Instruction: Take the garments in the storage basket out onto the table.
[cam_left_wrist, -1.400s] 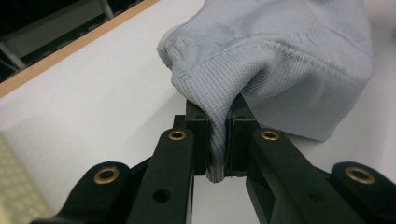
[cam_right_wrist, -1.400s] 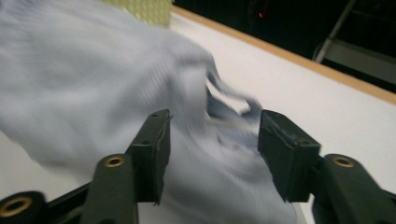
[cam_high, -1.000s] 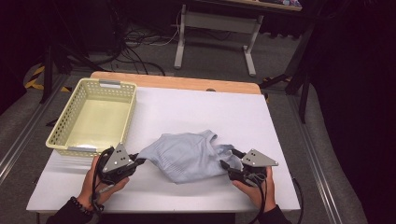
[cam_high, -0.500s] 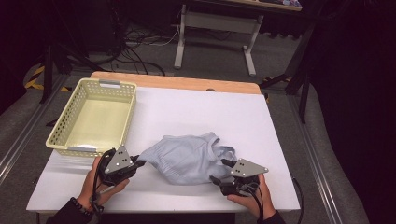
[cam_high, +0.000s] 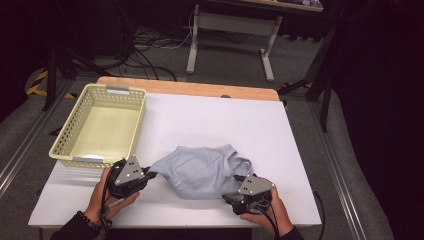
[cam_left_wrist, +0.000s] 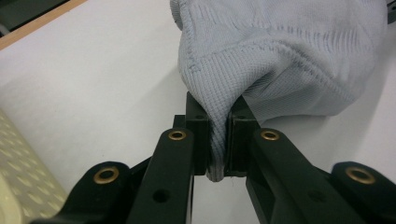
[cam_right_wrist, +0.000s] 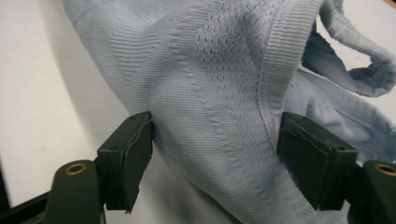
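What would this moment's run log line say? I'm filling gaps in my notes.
left gripper: shut on top | right gripper: jaws just opened, cloth between, not pinched | basket: empty | table

A ribbed, matt knit cloth garment (cam_left_wrist: 280, 60) is lying before matt black plastic jaws; beside them, perforated glossy plastic basket (cam_high: 80, 150).

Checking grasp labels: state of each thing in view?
left gripper: shut on a fold of the garment.
right gripper: jaws wide, just been opening, cloth between them.
garment: light blue knit, crumpled on the table.
basket: upright, empty.
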